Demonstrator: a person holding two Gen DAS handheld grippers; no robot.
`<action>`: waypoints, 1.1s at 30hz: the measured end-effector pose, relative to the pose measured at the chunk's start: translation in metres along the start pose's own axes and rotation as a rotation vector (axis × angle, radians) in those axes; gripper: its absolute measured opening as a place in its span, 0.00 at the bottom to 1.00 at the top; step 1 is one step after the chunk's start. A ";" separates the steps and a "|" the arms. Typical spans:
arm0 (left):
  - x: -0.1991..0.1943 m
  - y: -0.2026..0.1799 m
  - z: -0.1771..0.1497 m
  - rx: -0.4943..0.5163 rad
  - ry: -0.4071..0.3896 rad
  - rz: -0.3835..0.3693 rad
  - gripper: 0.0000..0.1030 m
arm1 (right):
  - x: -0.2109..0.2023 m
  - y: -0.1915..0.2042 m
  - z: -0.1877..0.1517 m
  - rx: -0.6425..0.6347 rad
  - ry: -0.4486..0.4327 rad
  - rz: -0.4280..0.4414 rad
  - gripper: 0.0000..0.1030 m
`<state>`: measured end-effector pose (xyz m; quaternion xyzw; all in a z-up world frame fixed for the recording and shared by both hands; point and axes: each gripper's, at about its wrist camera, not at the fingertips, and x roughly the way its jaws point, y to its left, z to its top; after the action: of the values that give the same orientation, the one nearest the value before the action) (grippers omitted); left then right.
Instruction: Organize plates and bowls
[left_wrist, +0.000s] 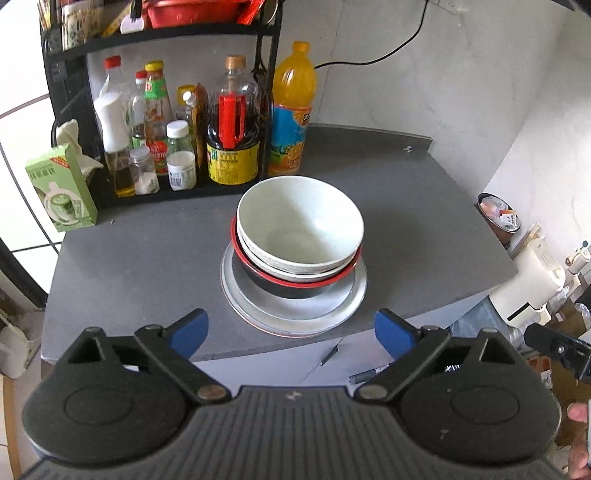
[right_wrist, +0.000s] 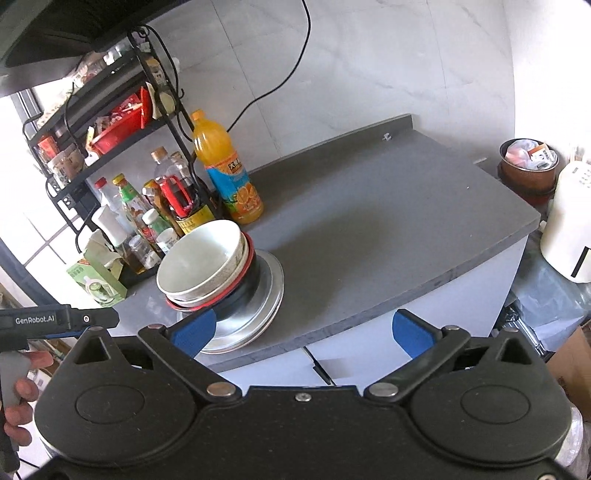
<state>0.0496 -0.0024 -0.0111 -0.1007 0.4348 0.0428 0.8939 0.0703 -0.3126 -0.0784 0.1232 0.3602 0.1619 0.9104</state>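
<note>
Glossy white bowl (left_wrist: 300, 221) nests in a red-rimmed one, probably plastic, on round metal plates (left_wrist: 295, 310); bottles (left_wrist: 232, 122) crowd behind, both jaws wide, empty.

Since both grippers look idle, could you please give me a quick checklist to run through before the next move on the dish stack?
1. Left gripper open and empty: ok.
2. Right gripper open and empty: ok.
3. White bowl nested atop the red-rimmed bowl: ok.
4. Bowls sitting on the plates: ok.
5. Stack centred: not ok, bowls sit off-centre on the plates.
6. Counter free beside the stack: ok.
</note>
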 end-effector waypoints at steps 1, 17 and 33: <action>-0.004 -0.002 -0.002 0.006 -0.004 -0.002 0.94 | -0.002 0.002 0.000 -0.002 -0.004 -0.002 1.00; -0.039 0.024 -0.017 0.124 -0.073 -0.036 0.94 | -0.026 0.059 -0.018 -0.039 -0.085 -0.114 1.00; -0.060 0.071 -0.018 0.246 -0.105 -0.128 0.94 | -0.048 0.124 -0.053 -0.006 -0.107 -0.211 1.00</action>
<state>-0.0129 0.0636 0.0146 -0.0156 0.3823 -0.0625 0.9218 -0.0248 -0.2113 -0.0443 0.0906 0.3213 0.0595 0.9408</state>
